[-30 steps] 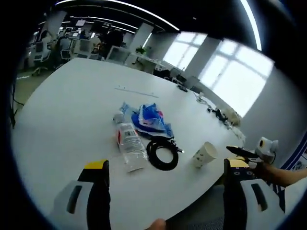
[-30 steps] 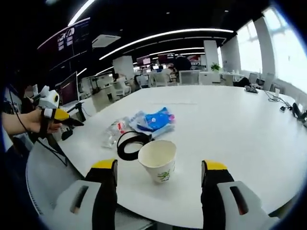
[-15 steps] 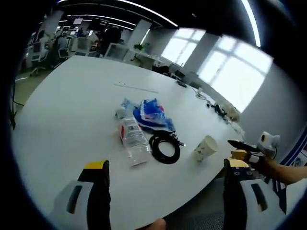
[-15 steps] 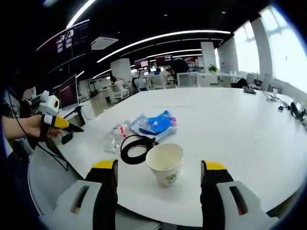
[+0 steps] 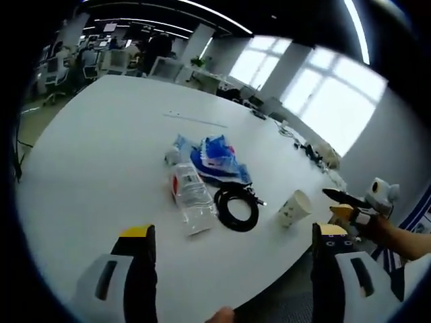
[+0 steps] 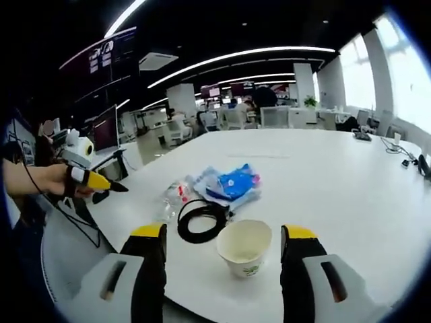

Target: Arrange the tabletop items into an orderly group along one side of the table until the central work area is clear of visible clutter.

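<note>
Clutter sits in one cluster near the table edge. Left to right in the left gripper view: a plastic bottle lying flat, a blue packet behind it, a coiled black cable, a paper cup. Bottle — light, smooth, apt to roll; grip mid-body. Packet — soft; pinch an edge. Cable — floppy; take the whole coil. Cup — crushable; grip the wall gently. Labels unreadable. Left gripper and right gripper — both wide apart, empty; the cup lies just ahead of the right.
</note>
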A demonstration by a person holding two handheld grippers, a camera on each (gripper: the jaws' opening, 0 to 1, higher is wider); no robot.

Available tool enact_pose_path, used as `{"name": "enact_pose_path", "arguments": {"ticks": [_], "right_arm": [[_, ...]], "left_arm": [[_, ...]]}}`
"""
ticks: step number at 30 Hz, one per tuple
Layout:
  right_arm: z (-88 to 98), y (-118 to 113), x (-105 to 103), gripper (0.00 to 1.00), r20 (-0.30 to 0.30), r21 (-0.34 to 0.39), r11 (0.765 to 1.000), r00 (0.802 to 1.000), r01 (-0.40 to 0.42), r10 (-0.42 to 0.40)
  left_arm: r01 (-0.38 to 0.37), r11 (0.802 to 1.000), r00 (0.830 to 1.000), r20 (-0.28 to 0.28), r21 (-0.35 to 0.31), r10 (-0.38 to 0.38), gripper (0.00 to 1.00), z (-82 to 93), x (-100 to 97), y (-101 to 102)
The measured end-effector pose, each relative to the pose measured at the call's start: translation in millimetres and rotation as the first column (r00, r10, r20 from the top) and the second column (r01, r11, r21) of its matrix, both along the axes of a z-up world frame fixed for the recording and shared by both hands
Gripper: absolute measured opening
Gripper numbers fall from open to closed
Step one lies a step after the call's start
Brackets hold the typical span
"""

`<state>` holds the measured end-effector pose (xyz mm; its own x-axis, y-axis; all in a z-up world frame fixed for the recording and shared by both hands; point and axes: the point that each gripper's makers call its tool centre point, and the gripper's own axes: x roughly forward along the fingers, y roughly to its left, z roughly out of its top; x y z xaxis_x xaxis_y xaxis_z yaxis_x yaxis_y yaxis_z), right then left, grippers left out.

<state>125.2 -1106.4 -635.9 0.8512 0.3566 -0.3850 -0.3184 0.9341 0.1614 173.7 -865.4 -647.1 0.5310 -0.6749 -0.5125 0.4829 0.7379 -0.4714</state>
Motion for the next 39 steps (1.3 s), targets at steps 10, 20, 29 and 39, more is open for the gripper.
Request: {"name": "enact_pose_path", "arguments": {"ticks": [10, 20, 29, 39], "right_arm": [[-6.2, 4.9, 15.2, 0.65, -0.016, 0.018, 0.999, 0.999, -0.037, 0.038], [-10.8, 4.7, 24.1, 0.63, -0.023, 0.029, 0.999, 0.999, -0.042, 0.042], [-14.6, -2.3, 13.3, 0.62, -0.044, 0.021, 0.999, 0.998, -0.047, 0.048], [-23.1, -8.3, 7.1, 0.62, -0.063, 0.036, 0.999, 0.998, -0.028, 0.03]], "left_arm": [[-0.076, 0.996, 0.997, 0.01, 0.036, 0.075, 0.89, -2.7, 30.3, -5.8], [-0.093, 0.991, 0.995, -0.027, 0.097, 0.096, 0.79, -29.4, 47.2, -15.9], [-0.047, 0.988, 0.997, -0.061, 0.148, 0.057, 0.76, -52.3, 57.1, -31.4], [-0.077, 0.983, 0.991, -0.097, 0.168, 0.095, 0.69, -64.1, 74.3, -30.1]]}}
